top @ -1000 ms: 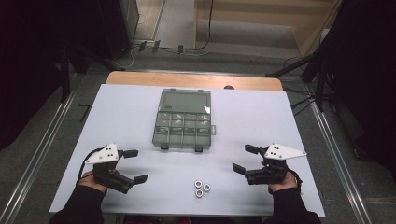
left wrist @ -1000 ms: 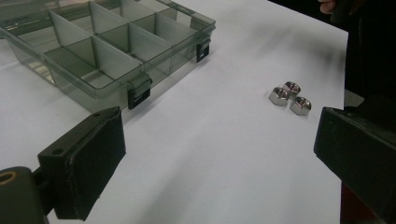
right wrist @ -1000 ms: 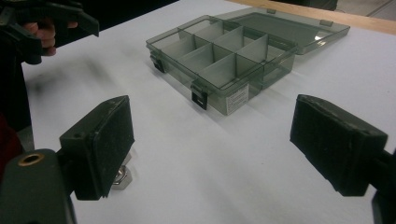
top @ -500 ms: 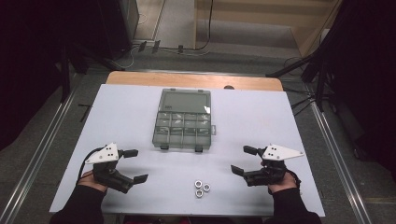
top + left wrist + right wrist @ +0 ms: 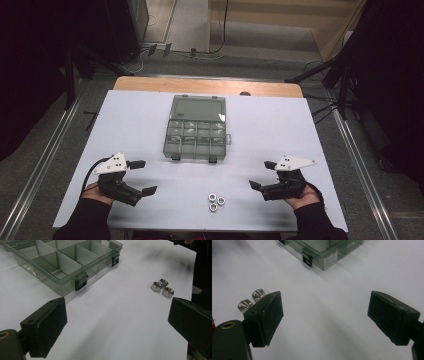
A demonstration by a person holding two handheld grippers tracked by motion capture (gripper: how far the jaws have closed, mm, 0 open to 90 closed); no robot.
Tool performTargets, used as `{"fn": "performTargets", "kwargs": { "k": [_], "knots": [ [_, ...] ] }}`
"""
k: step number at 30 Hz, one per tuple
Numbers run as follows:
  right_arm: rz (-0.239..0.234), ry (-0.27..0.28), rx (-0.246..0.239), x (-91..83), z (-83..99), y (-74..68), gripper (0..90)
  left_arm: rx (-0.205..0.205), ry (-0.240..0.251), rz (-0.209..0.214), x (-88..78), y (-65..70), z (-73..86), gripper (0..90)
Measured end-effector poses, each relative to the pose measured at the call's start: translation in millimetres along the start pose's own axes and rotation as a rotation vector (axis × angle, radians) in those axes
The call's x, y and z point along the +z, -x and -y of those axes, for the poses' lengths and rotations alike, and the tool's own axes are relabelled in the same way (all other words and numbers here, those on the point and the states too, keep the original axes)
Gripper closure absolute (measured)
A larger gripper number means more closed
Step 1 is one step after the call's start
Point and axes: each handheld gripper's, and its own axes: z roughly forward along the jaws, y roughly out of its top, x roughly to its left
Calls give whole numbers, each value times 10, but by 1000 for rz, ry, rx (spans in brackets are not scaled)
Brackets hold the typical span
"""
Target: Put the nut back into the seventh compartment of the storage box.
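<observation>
Three silver hex nuts [image 5: 215,201] lie in a tight cluster near the table's front edge, between my hands. In the left gripper view the nuts [image 5: 162,288] sit ahead and to the right; in the right gripper view two of the nuts [image 5: 252,299] peek out behind the left jaw. My left gripper [image 5: 143,177] rests at the front left, jaws wide open and empty. My right gripper [image 5: 263,175] rests at the front right, also open and empty. A clear grey compartment box [image 5: 196,135] lies open at the table's middle, its compartments [image 5: 60,262] looking empty.
The white table top [image 5: 270,125] spreads around the box, with a wooden strip [image 5: 210,86] at its far edge. The box's black latches [image 5: 81,284] face me. Metal rails [image 5: 45,165] run along both sides on the floor.
The right gripper has slid a little to the left, toward the nuts. The left gripper and the nuts have stayed in place.
</observation>
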Motion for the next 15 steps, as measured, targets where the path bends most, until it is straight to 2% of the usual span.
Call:
{"fn": "performTargets", "kwargs": {
  "k": [2, 3, 6, 7, 9, 10, 11, 13, 15],
  "knots": [
    [5, -4, 0, 2, 6, 8, 139, -3, -2, 1, 0, -1, -1, 22],
    [35, -3, 7, -2, 10, 15, 138, -5, -2, 3, 1, 2, 1, 23],
    [41, 6, 15, -11, 6, 19, 141, -12, -6, 0, 9, 0, 1, 23],
    [31, 7, 9, -19, 7, 18, 141, -7, -14, 1, 13, -10, -2, 23],
    [-15, -5, -41, -27, 9, 12, 140, -9, -18, 2, 24, -16, -14, 22],
    [-15, -5, -41, -27, 9, 12, 140, -9, -18, 2, 24, -16, -14, 23],
    [-34, -8, -70, -21, -3, -4, 167, -6, -18, 6, 27, -21, -14, 22],
    [-43, -5, -69, -22, -12, -10, 185, -7, -20, 5, 28, -23, -12, 23],
    [-80, 27, -69, -15, -40, -13, 204, -8, -22, 4, 31, -25, -8, 22]
  ]
}}
